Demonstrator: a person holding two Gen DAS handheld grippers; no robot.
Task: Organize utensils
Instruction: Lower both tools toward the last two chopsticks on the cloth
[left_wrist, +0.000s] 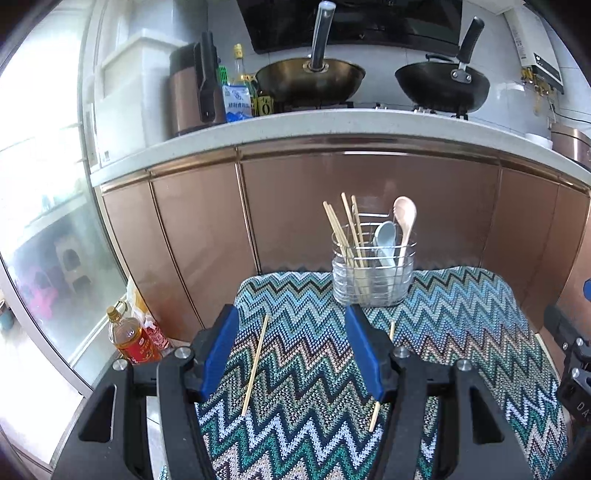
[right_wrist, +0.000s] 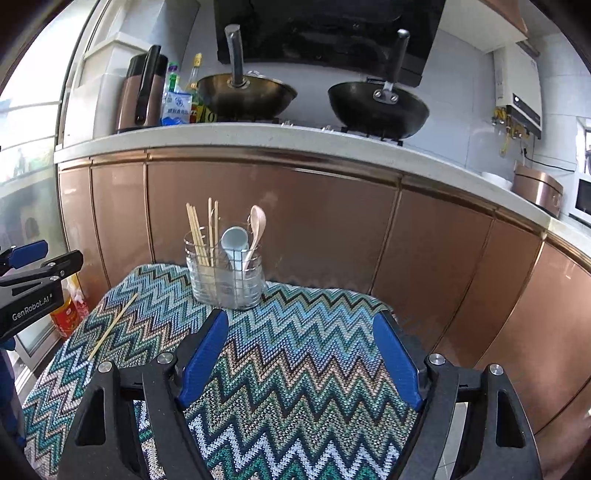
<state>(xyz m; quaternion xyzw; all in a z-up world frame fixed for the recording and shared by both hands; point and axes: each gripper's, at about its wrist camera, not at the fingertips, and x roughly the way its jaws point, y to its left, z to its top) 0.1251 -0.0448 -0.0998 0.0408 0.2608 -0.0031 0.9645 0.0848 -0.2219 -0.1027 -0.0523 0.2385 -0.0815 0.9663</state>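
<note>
Bamboo chopsticks, one (left_wrist: 255, 363) between the open jaws of the left gripper (left_wrist: 291, 354) and one (left_wrist: 382, 376) beside it, lie in front of the clear wire-framed utensil holder (left_wrist: 373, 273). Collecting looks nearly finished; next, clamp one. The right gripper (right_wrist: 301, 354) is open, empty.

Both wrist cameras look forward and slightly down over a zigzag cloth (left_wrist: 306, 369) toward copper cabinet doors (left_wrist: 295, 210). The left view sits close above the cloth; the right view sits further right, catching the left gripper (right_wrist: 27, 254) at its left edge. Both share the utensil holder (left_wrist: 373, 273) at mid-frame and two woks (right_wrist: 247, 94) along the top
</note>
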